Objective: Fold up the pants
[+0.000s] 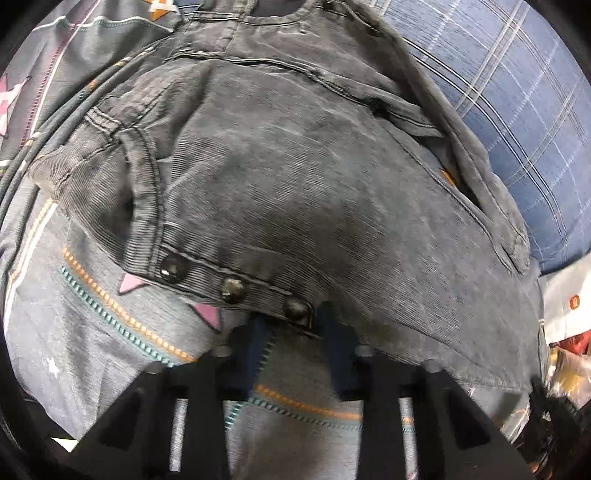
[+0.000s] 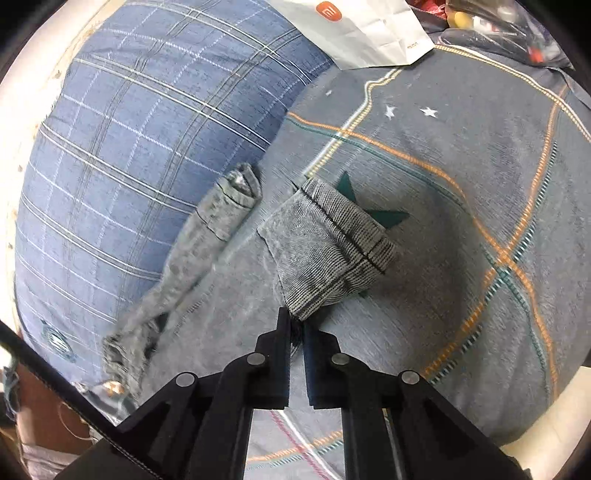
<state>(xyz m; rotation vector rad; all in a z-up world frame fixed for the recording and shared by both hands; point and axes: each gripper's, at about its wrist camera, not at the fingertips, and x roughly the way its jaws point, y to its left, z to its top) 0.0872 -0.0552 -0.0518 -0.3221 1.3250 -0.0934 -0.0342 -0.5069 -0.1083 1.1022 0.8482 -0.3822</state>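
Observation:
Grey corduroy pants [image 1: 295,177] lie on a grey patterned bedspread [image 1: 110,332]. In the left wrist view the waist end fills the frame, with a row of metal studs [image 1: 232,290] along its near edge. My left gripper [image 1: 295,328] is shut on that studded edge. In the right wrist view my right gripper [image 2: 295,328] is shut on the hem of one pant leg [image 2: 328,243], which is lifted and bunched. The other pant leg [image 2: 199,240] lies against a pillow to the left.
A blue plaid pillow [image 2: 129,147] lies beside the pants; it also shows in the left wrist view [image 1: 517,129]. A white paper bag [image 2: 362,29] and clutter [image 2: 498,26] sit at the far edge. A dark cable [image 1: 37,140] runs along the left.

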